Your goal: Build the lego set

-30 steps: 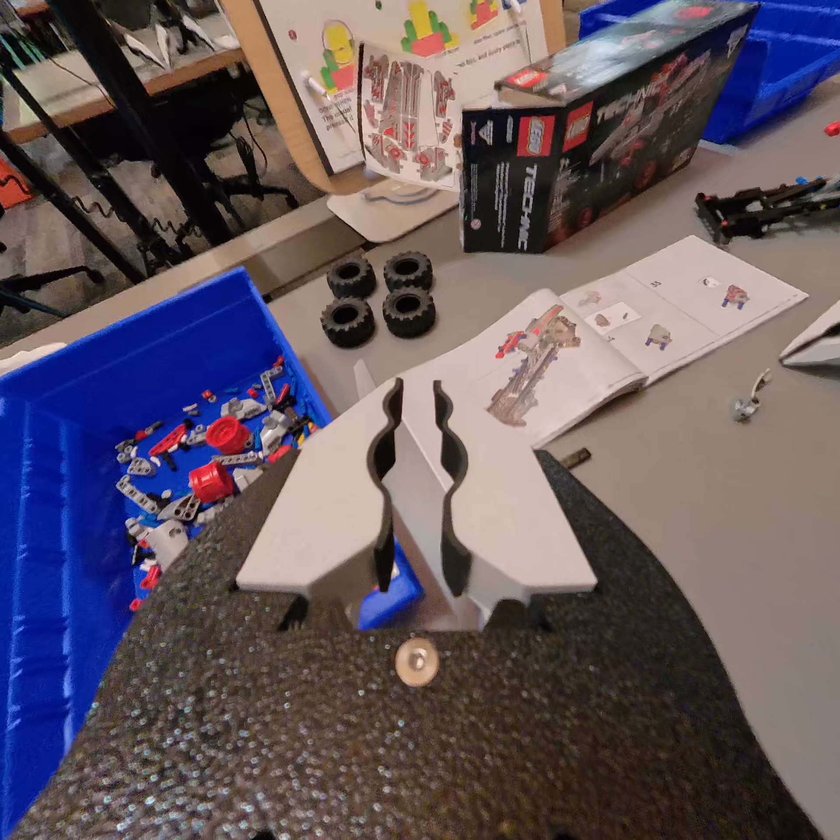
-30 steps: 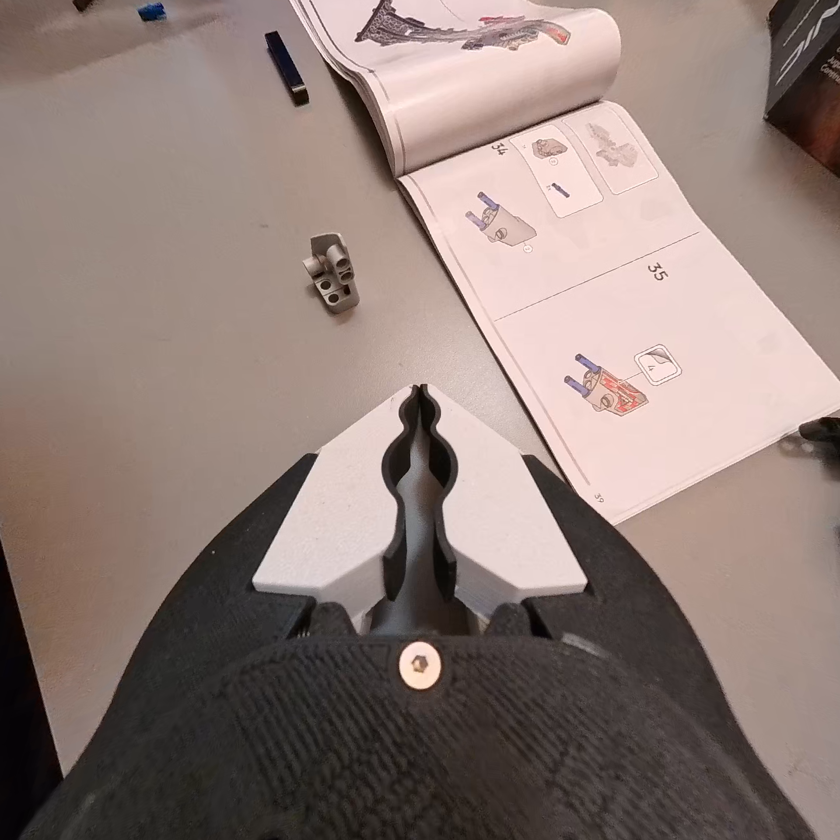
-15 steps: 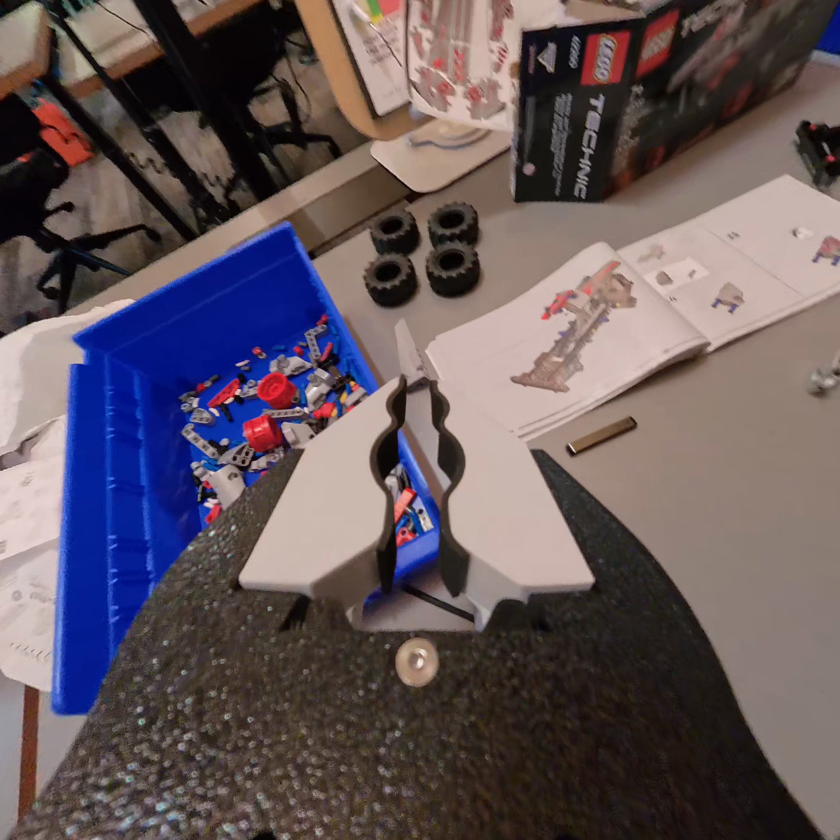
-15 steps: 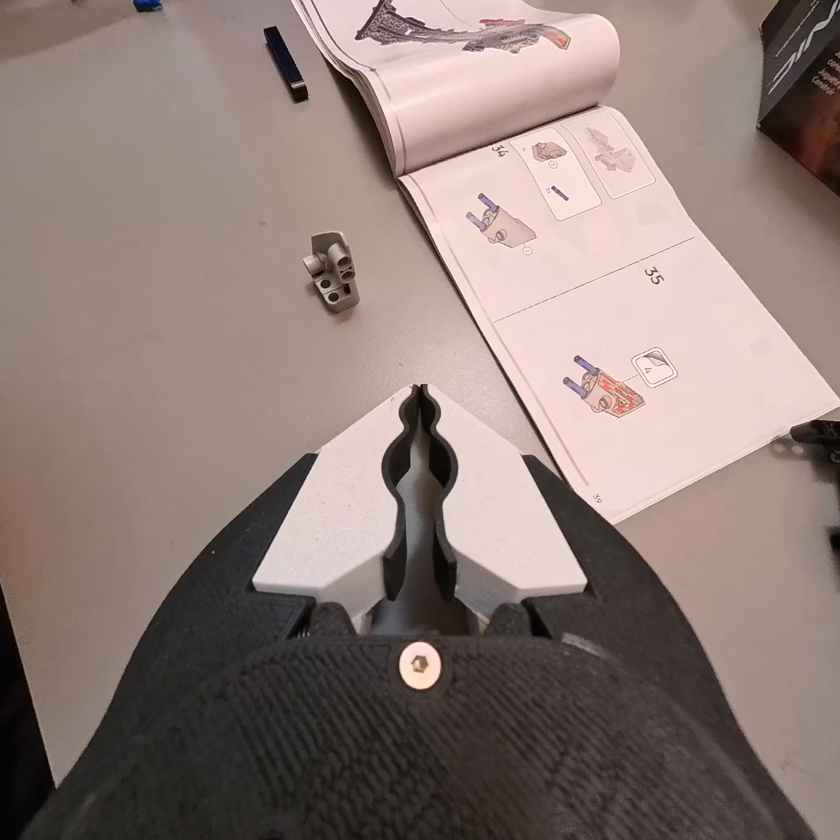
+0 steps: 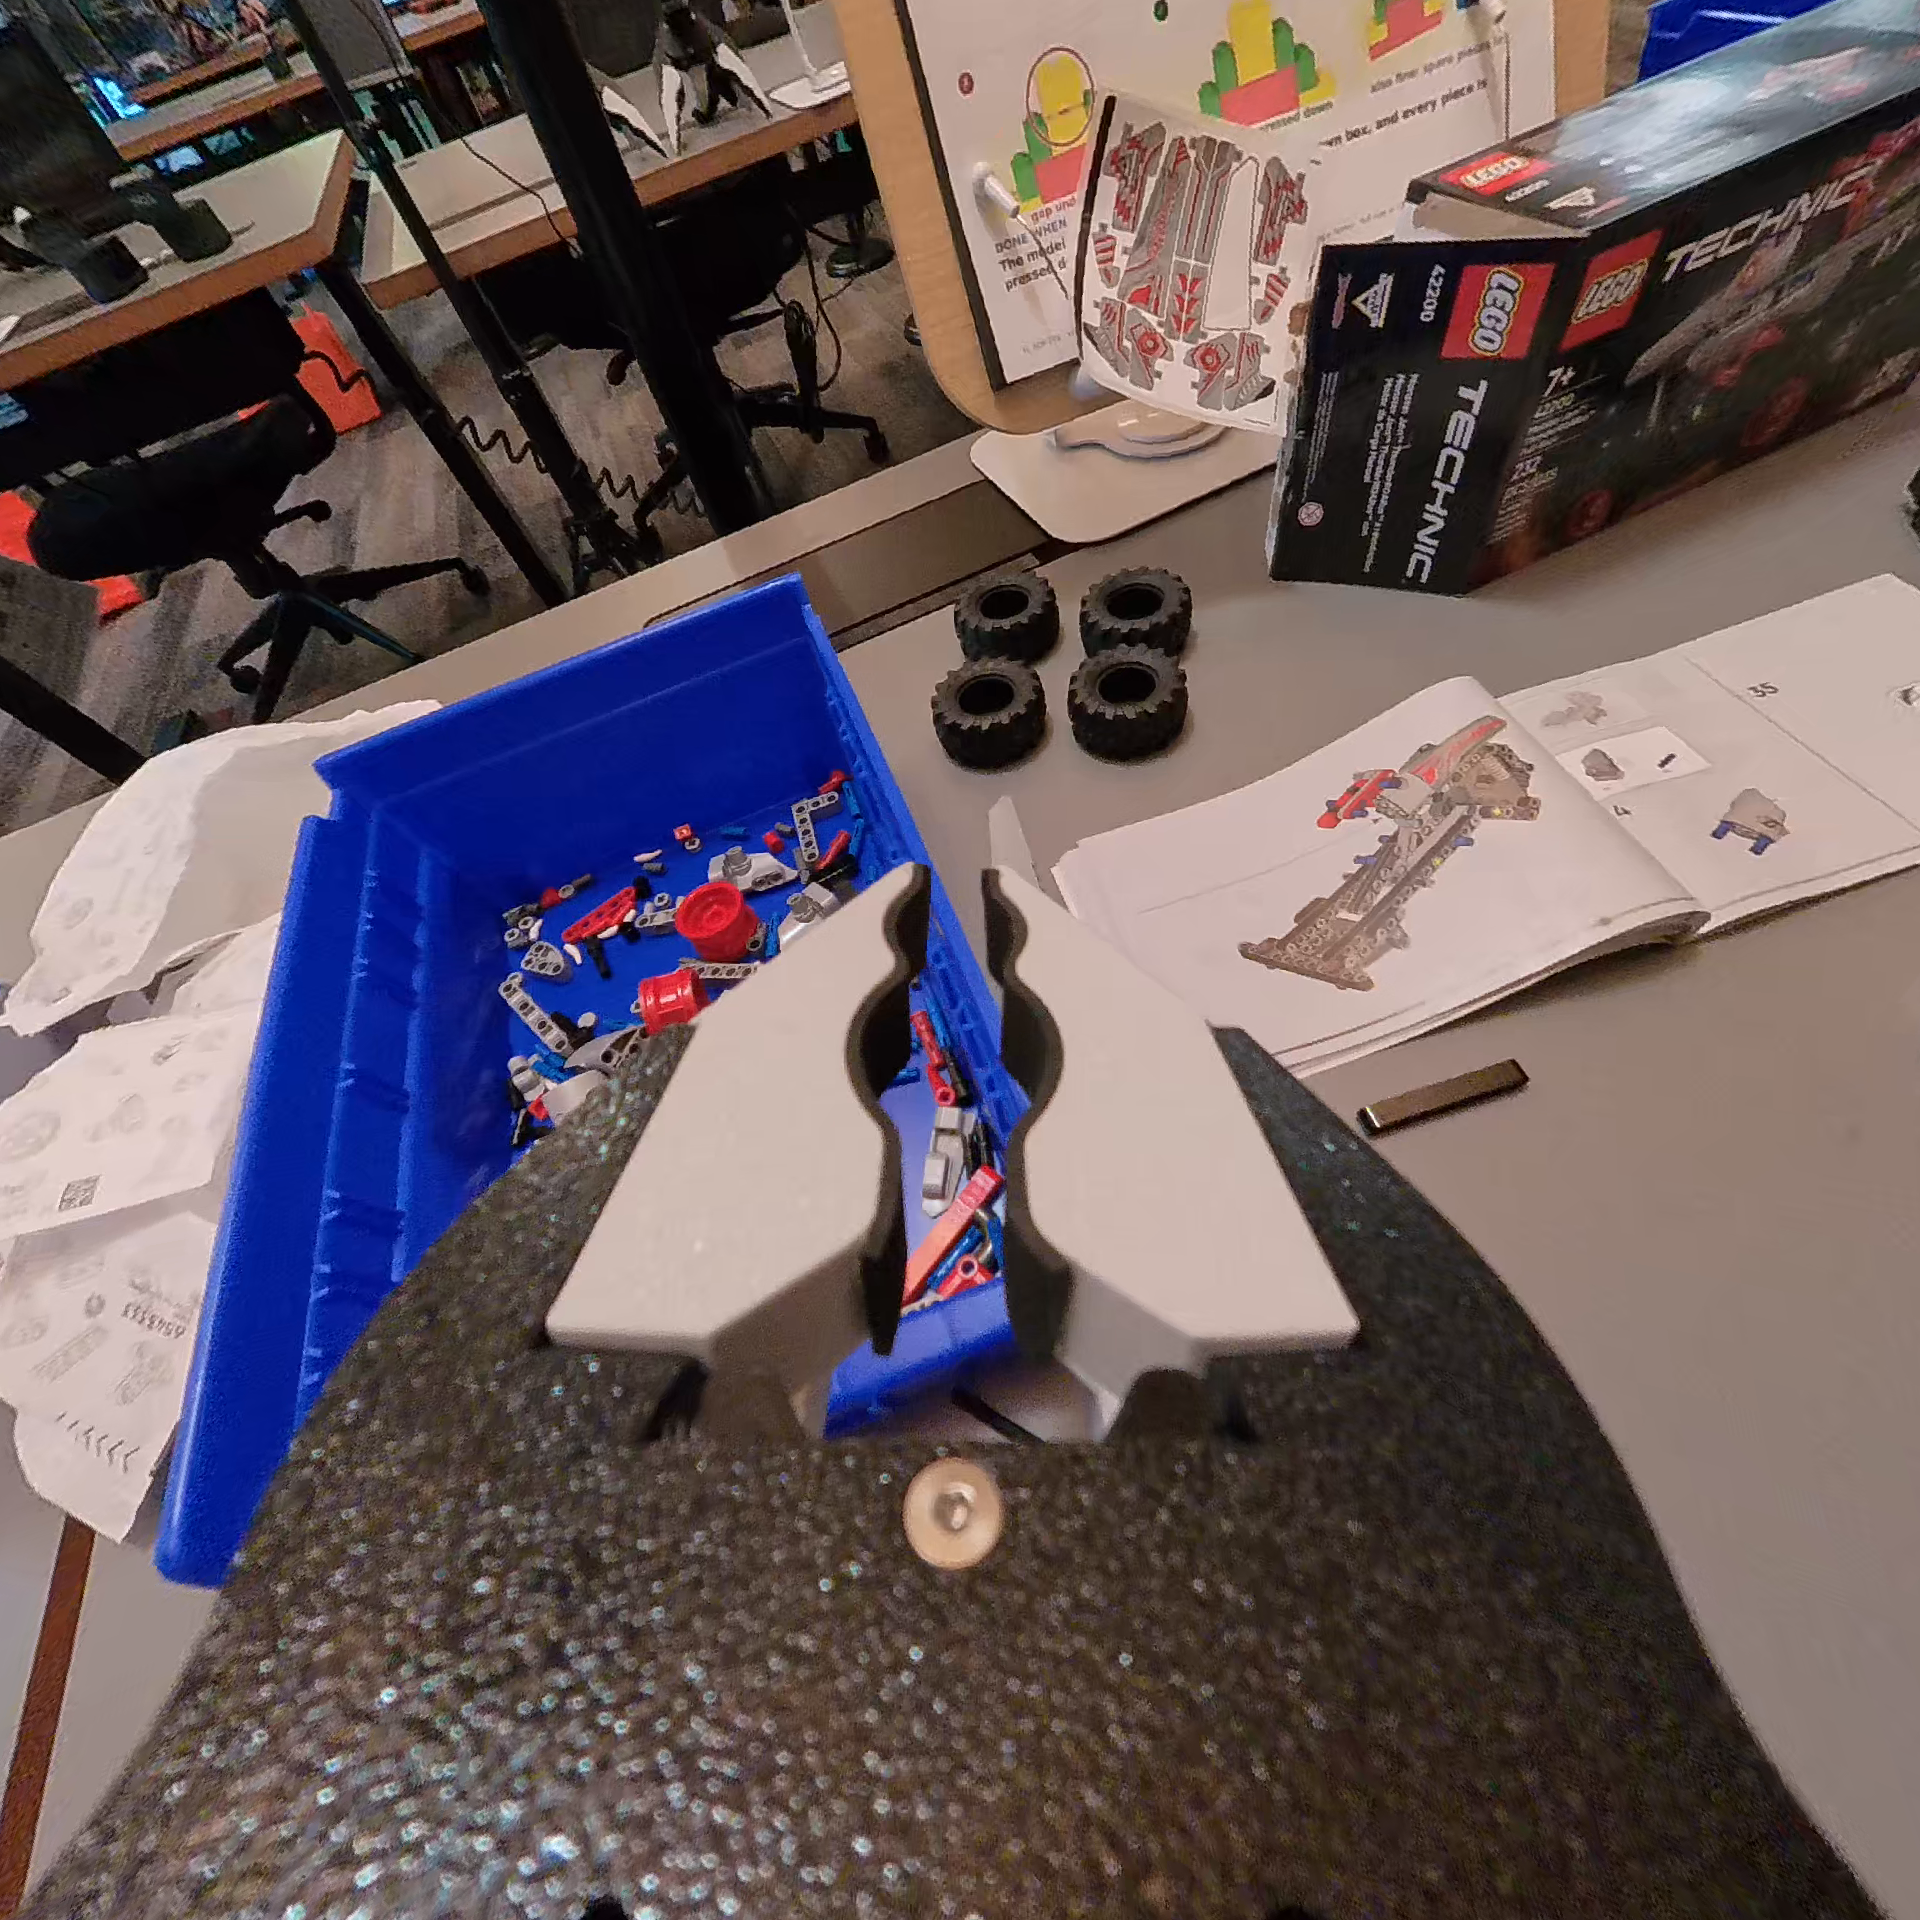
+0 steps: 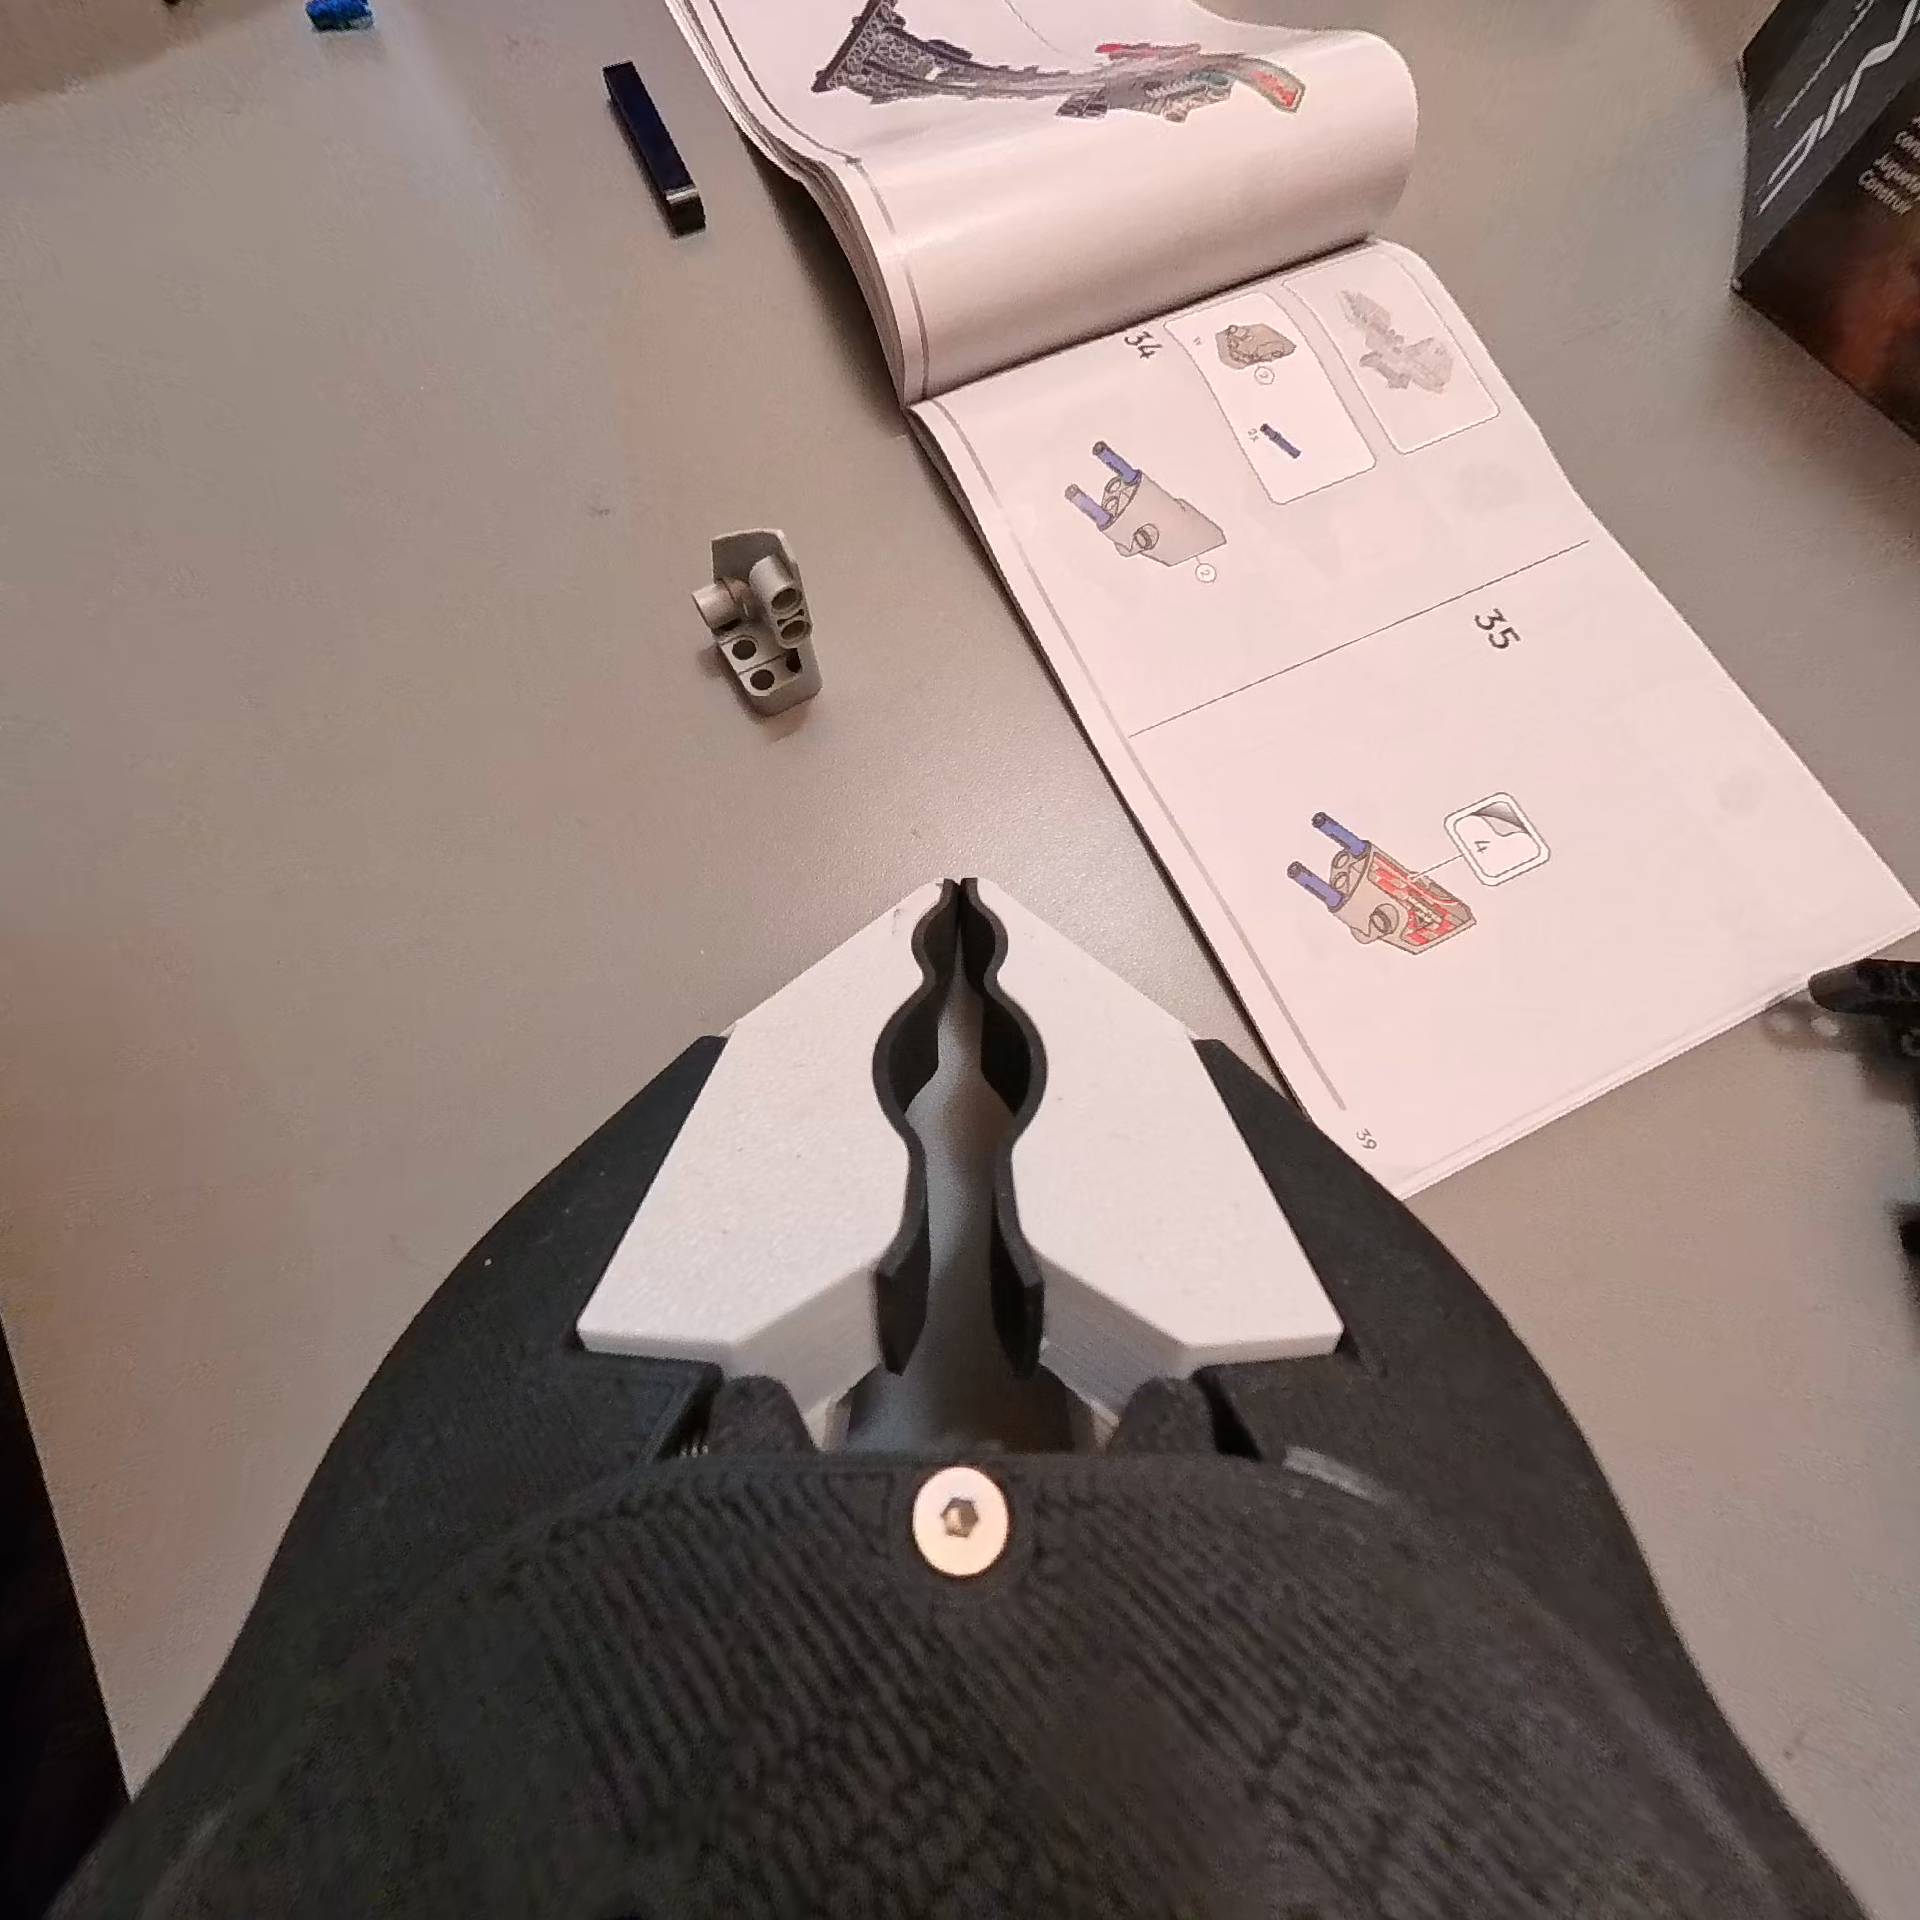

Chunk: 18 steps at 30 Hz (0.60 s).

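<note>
**Left claw over the bin, right claw over bare table**

Grey table [image 5: 1662,1351] across both views. At 1 o'clock in the left view, a dark box [image 5: 1621,343] standing near the far edge, with a sticker sheet [image 5: 1184,260] propped just left of it. At 9 o'clock, a blue bin [image 5: 416,1039] – loose red, grey and black parts [image 5: 707,925] scattered on its floor – and crumpled paper bags [image 5: 114,1091] against its left wall. At 3 o'clock, an open manual [image 5: 1455,852] lying flat; seen again at 1 o'clock in the right view [image 6: 1351,623], its near corner just right of the fingertips. Four black tyres [image 5: 1060,675] in a square at 12 o'clock, between bin and box. A short black beam [image 5: 1444,1093] near the manual's lower edge; also at 11 o'clock in the right view [image 6: 655,145].

Left gripper [image 5: 954,894] released – jaws apart, holding nothing, poised above the bin's right wall. Right gripper [image 6: 959,885] clenched, tips meeting, nothing between them, above bare table. A small grey part [image 6: 762,629] lying alone at 11 o'clock from those tips, well apart, left of the manual.
</note>
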{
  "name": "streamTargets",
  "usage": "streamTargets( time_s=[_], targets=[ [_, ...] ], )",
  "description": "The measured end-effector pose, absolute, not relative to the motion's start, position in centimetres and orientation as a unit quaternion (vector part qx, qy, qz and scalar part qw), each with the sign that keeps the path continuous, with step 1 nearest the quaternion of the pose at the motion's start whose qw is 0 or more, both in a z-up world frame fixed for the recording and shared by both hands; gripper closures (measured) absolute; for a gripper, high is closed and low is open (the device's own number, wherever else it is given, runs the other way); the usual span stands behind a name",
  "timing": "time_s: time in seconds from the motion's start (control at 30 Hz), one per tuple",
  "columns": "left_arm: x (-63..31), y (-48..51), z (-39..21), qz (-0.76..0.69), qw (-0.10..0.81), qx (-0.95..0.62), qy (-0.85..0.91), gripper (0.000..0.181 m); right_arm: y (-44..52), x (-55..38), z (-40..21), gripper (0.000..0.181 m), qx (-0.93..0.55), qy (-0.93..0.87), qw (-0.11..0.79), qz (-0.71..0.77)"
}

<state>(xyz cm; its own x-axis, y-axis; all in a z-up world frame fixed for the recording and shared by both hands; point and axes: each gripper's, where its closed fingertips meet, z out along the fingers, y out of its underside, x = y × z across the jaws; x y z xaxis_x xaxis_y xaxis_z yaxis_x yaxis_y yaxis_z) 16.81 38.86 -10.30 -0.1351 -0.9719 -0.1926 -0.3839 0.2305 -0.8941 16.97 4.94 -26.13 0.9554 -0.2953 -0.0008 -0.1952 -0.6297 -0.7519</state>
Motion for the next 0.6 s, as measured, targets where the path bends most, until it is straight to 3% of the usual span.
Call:
streamTargets(
  time_s=[0.37,0.6],
  targets=[
    [15.4,44.3,-8.8,-0.314,0.472,-0.549,0.614,0.176,4.9,17.0,-26.1,0.181,-0.901,0.134,0.407,-0.066],
    [17.5,47.2,-11.4,-0.254,0.360,-0.527,0.727,0.176,4.9,16.9,-26.1,0.181,-0.900,0.143,0.410,-0.047]
  ],
)
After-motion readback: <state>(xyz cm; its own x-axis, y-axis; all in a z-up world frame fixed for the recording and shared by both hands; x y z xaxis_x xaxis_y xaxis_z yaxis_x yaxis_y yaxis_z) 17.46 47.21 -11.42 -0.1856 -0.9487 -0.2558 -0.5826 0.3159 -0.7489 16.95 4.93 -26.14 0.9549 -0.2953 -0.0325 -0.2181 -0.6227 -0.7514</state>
